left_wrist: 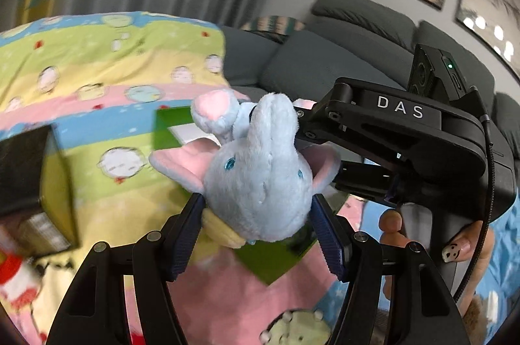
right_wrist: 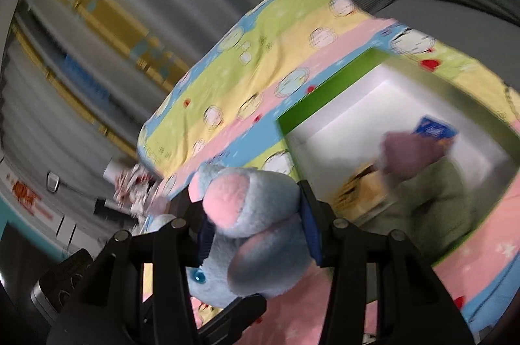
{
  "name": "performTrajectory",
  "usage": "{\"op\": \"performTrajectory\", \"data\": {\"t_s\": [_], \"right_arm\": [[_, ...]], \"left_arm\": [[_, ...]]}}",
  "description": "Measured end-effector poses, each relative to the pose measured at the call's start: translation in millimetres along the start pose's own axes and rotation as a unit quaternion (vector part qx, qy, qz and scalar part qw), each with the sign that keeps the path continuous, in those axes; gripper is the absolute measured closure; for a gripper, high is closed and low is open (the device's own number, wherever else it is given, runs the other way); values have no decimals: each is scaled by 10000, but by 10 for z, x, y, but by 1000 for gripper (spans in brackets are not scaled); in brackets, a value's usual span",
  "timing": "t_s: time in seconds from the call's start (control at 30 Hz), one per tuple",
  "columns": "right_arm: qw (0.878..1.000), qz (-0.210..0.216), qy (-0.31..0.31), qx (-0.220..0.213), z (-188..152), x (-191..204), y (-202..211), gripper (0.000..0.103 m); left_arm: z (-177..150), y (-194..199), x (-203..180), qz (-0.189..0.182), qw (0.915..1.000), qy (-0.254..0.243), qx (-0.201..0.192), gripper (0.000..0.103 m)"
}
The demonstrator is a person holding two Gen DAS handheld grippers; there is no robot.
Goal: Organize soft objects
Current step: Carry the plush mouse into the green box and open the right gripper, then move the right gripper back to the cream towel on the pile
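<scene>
Progress looks partial: both the left tool (left_wrist: 256, 215) and right tool (right_wrist: 256, 228) clamp the blue elephant plush (left_wrist: 256, 169). Ahead of the right tool, the green box (right_wrist: 325, 104) already holds soft items; this plush still needs dropping in.

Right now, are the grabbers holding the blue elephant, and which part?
Both hold the blue elephant toy. The left gripper pinches the sides of its head; the right gripper pinches its pink-soled foot end.
</scene>
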State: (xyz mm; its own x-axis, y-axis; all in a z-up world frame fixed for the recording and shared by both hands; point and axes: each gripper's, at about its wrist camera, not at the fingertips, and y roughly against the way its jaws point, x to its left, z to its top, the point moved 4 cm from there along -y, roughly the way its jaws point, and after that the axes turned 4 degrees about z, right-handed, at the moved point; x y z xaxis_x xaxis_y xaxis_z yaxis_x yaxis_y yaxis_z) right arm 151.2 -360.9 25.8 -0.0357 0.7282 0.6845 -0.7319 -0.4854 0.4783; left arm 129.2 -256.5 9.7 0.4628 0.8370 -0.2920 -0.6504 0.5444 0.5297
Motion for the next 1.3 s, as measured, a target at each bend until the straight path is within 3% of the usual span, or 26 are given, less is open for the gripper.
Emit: {"op": "performTrajectory", "data": {"t_s": [0.23, 0.53, 0.63, 0.7, 0.77, 0.83, 0.9, 1.1, 1.3], "right_arm": [[9972, -286, -558, -416, 225, -435, 190, 57], [9917, -468, -986, -677, 399, -801, 123, 55], [9892, -499, -1138, -776, 427, -876, 122, 52], [9873, -482, -1232, -885, 440, -897, 166, 38], [9859, -614, -1182, -1008, 448, -882, 234, 28], [9851, -717, -1100, -1108, 448, -847, 297, 26], [9856, -734, -1049, -1101, 449, -826, 313, 26], [9865, -810, -959, -1052, 406, -782, 315, 20], [9897, -931, -632, -881, 288, -612, 220, 14]], "left_arm": [[102, -470, -264, -404, 9985, -235, 296, 36], [201, -910, -290, -500, 9969, -303, 528, 36], [219, -1002, -206, -103, 9985, -389, 384, 36], [215, -1040, -156, 249, 9975, -521, 397, 36], [201, -1037, -109, 256, 9974, -426, 519, 36], [198, -987, -75, 80, 9982, -239, 553, 32], [203, -923, -66, 157, 9982, -226, 524, 27], [188, -668, -40, 248, 9982, -238, 502, 26], [129, -362, 201, 426, 9980, 140, 444, 18]]}}
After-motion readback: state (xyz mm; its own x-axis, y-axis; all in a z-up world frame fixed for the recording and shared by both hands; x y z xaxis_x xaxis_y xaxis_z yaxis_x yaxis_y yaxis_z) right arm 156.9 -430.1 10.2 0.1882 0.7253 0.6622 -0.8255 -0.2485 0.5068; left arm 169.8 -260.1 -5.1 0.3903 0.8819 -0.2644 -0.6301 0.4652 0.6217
